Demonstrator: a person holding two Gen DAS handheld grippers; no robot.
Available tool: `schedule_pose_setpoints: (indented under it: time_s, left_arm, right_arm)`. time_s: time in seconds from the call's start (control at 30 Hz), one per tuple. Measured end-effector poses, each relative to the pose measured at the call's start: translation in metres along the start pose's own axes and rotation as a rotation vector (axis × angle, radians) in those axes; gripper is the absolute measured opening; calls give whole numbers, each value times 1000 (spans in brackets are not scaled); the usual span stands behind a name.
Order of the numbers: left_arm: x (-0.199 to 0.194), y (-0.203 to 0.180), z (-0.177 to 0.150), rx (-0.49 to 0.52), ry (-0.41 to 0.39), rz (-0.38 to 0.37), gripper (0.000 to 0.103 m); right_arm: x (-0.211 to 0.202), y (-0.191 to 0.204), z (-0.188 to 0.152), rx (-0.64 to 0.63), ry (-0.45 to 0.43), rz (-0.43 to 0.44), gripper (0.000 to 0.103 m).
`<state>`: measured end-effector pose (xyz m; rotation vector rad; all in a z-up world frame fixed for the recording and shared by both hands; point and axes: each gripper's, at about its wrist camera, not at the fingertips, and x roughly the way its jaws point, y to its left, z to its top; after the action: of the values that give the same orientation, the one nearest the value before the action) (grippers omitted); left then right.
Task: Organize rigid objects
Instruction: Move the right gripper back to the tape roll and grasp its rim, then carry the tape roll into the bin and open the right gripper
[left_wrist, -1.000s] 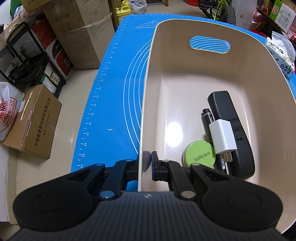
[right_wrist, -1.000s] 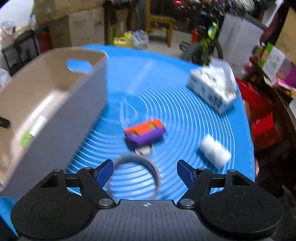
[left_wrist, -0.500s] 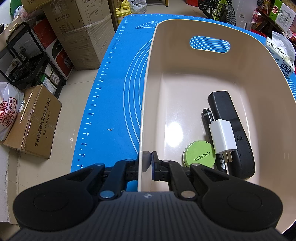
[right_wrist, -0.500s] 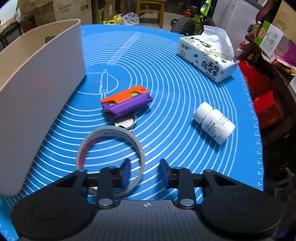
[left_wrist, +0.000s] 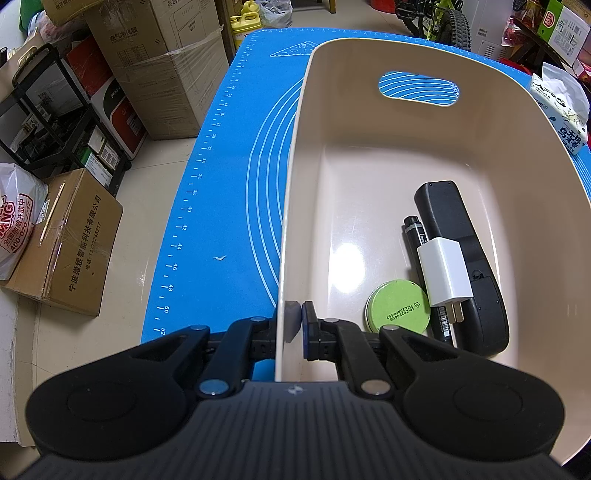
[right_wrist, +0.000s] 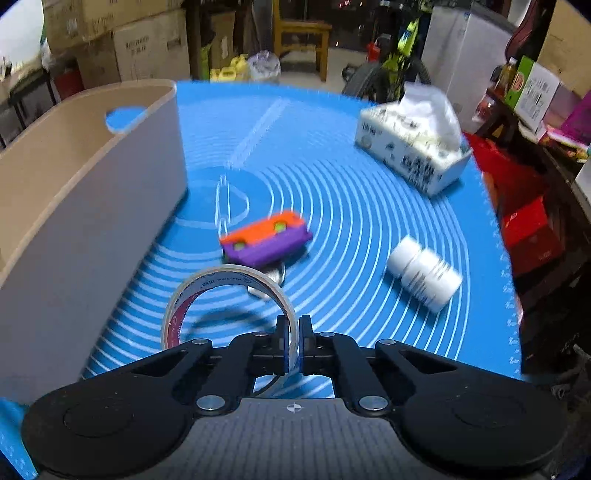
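Note:
My left gripper (left_wrist: 294, 320) is shut on the near rim of the beige bin (left_wrist: 369, 122). Inside the bin lie a black remote (left_wrist: 448, 218), a black marker (left_wrist: 413, 226), a white charger plug (left_wrist: 445, 271) and a green round tin (left_wrist: 398, 312). My right gripper (right_wrist: 293, 338) is shut on the right edge of a clear tape roll (right_wrist: 207, 286) and holds it lifted above the blue mat (right_wrist: 332, 184). The bin's outer wall (right_wrist: 74, 236) stands to the left of the tape. An orange and purple block (right_wrist: 267, 238) and a white pill bottle (right_wrist: 424, 273) lie on the mat beyond.
A tissue pack (right_wrist: 413, 147) sits at the mat's far right; it also shows in the left wrist view (left_wrist: 561, 107). Cardboard boxes (left_wrist: 66, 240) and a black rack (left_wrist: 55, 122) stand on the floor left of the table. Clutter, a bicycle (right_wrist: 391, 70) and a chair lie behind.
My right gripper closed on the tape roll's edge and lifted it off the mat, tilting it upright. The left gripper and the bin have not moved.

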<state>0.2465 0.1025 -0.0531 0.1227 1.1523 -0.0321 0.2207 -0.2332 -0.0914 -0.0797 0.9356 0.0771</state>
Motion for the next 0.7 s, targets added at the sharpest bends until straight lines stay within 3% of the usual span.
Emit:
schedule_pose_setpoints:
  time_s: [0.3,0.43,0.7]
  left_arm:
    - [0,0,0,-1,0,0,9]
    - [0,-1,0,0,0,0,9]
    - [0,-1,0,2,0,2,9]
  right_arm:
    - [-56,6,32,30,-196,-19,16]
    - [-78,25,47,-22,-269,-11,16]
    - [-100,76,76,-145,-360,98,16]
